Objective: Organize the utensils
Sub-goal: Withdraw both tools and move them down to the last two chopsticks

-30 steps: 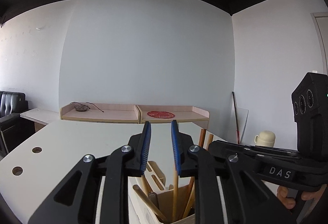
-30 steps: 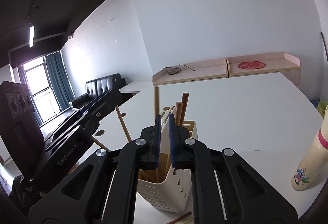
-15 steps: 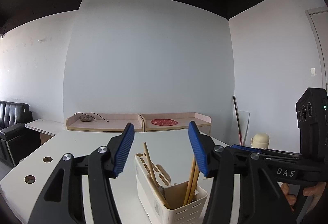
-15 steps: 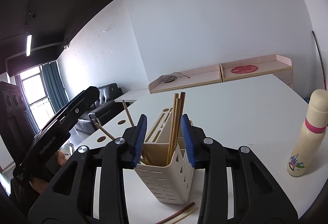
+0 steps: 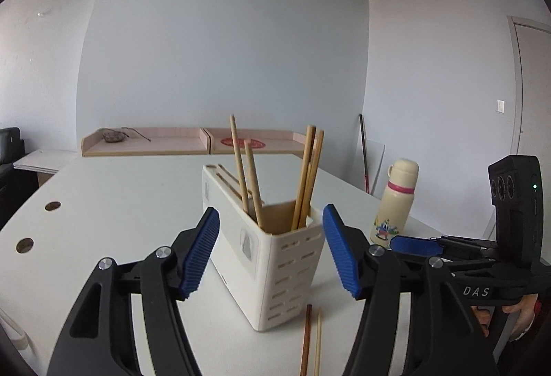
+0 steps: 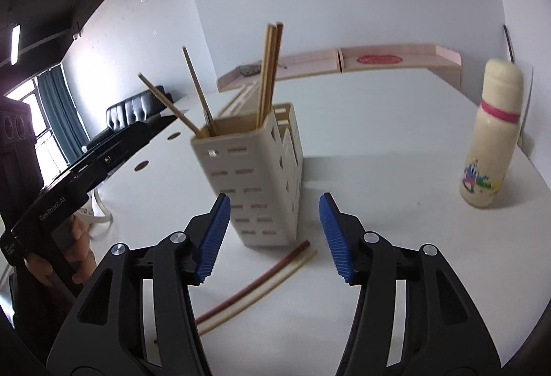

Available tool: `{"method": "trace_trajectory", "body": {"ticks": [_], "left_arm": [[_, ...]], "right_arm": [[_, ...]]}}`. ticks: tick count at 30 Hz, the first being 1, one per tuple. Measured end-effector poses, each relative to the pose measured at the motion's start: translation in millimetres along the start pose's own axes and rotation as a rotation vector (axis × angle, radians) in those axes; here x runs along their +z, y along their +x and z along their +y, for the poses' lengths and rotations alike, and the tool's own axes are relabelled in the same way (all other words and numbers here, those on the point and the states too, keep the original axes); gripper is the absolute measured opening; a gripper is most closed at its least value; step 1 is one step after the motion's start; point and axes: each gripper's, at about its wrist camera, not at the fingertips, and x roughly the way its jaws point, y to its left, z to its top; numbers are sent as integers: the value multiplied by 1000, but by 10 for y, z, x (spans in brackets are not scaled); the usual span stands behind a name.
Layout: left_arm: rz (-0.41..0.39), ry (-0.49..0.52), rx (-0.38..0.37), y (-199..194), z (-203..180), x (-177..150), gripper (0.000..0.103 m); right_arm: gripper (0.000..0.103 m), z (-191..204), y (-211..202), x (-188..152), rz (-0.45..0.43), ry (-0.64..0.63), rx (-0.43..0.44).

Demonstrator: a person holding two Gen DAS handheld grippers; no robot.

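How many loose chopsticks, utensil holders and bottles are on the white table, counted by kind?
Loose chopsticks: 2
Utensil holder: 1
Bottle: 1
Total: 4

holder (image 6: 261, 183) blocks centre; bottle (image 6: 490, 142) right; table (image 6: 396, 204) between free.

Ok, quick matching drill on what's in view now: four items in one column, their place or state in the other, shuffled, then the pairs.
Items
1. holder
2. bottle
3. loose chopsticks
4. right gripper

States
A. lying flat on the table by the holder's base
B. fingers opening, nothing between them
C. upright, chopsticks standing in it
D. standing alone, pink band

Pairs: 1-C, 2-D, 3-A, 4-B
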Motion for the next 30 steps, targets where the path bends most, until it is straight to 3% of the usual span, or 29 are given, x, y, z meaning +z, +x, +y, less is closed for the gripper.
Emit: {"method": "trace_trajectory", "body": {"ticks": [5, 10, 15, 20, 30], "left_arm": [[87, 60, -63, 113, 15, -301, 62], [214, 152, -110, 317, -98, -552, 62], [358, 147, -150, 540, -100, -759, 61], [511, 104, -146, 808, -43, -953, 48], [603, 55, -166, 942, -23, -1129, 45]], "right_arm": [[54, -67, 189, -340, 126, 37, -26], [54, 62, 258, -592, 199, -22, -68], [55, 258, 258, -807, 254, -79, -58], [55, 630, 286, -1014, 297, -184, -5], [56, 958, 466, -1147, 356, -269, -12]]}}
